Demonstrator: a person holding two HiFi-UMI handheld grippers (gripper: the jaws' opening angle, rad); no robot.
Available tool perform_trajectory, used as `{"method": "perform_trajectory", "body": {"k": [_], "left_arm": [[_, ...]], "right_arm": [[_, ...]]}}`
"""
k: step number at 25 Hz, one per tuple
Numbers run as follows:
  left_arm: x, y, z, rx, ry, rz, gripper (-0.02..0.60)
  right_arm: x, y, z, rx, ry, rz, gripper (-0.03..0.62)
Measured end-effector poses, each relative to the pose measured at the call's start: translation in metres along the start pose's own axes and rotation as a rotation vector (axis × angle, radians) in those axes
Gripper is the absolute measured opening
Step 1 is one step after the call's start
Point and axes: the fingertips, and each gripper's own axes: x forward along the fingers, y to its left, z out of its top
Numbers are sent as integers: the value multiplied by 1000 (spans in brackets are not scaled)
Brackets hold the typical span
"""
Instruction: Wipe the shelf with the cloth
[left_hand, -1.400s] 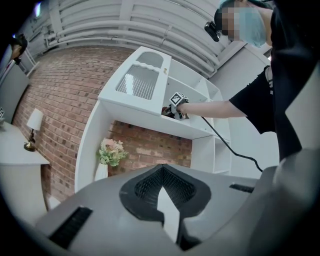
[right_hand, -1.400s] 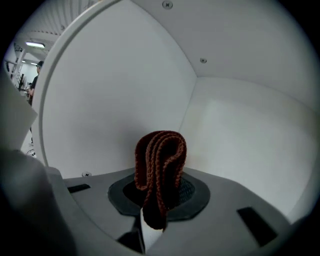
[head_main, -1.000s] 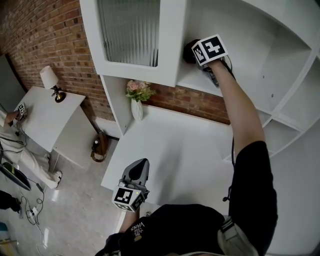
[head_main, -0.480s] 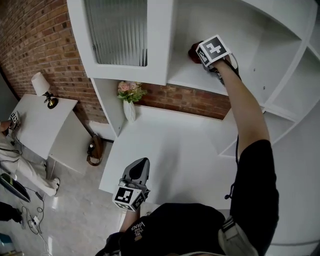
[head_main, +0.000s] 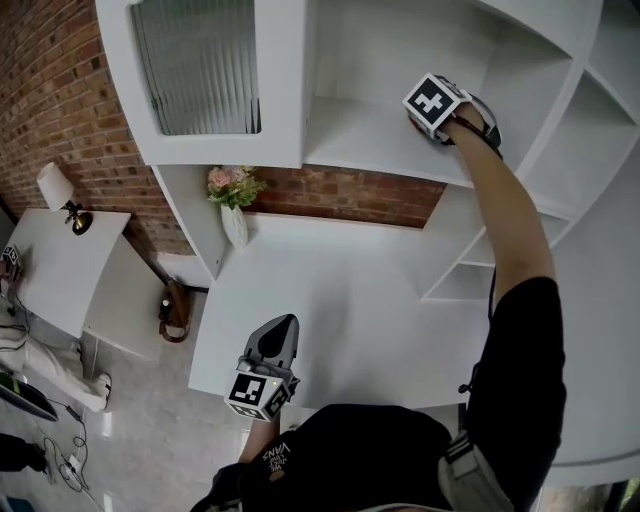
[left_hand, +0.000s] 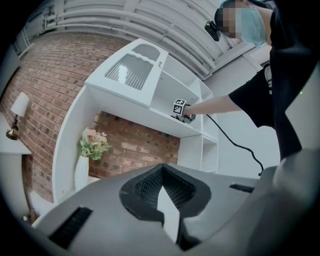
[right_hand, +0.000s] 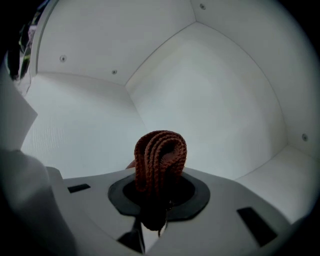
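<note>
A rust-red knitted cloth (right_hand: 160, 155) stands folded between the jaws of my right gripper (right_hand: 156, 192), which is shut on it. In the head view that gripper (head_main: 428, 118) rests on the white upper shelf (head_main: 350, 140), near its right back corner, under its marker cube. Only a sliver of the cloth (head_main: 411, 120) shows there. The shelf floor (right_hand: 75, 130) and back walls fill the right gripper view. My left gripper (head_main: 277, 340) hangs low over the white desk (head_main: 340, 300), jaws together and holding nothing. From the left gripper view the shelf (left_hand: 162, 114) and the right gripper (left_hand: 181, 111) show far off.
A white vase of flowers (head_main: 231, 205) stands at the desk's back left under a cabinet with a ribbed glass door (head_main: 195, 65). Open compartments (head_main: 470, 265) flank the desk's right. A lamp (head_main: 58, 192) sits on a side table; a bag (head_main: 172, 308) lies on the floor.
My right gripper has slid the cloth rightward along the shelf, from near its left end toward the right corner. The left gripper has stayed put.
</note>
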Motion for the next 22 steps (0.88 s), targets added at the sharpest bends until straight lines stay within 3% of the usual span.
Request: {"method": "perform_trajectory", "body": {"k": [4, 14, 19, 22], "left_arm": [[3, -4, -3, -8, 7, -13, 5], [1, -8, -11, -19, 17, -11, 5], [-3, -8, -7, -19, 17, -4, 5], [-7, -9, -6, -16, 18, -14, 5]], "right_arm": [[4, -10, -26, -139, 128, -59, 69], [2, -37, -90, -321, 442, -158, 69], [-4, -38, -92, -313, 427, -164, 69], [-15, -37, -69, -239, 297, -168, 69]]}}
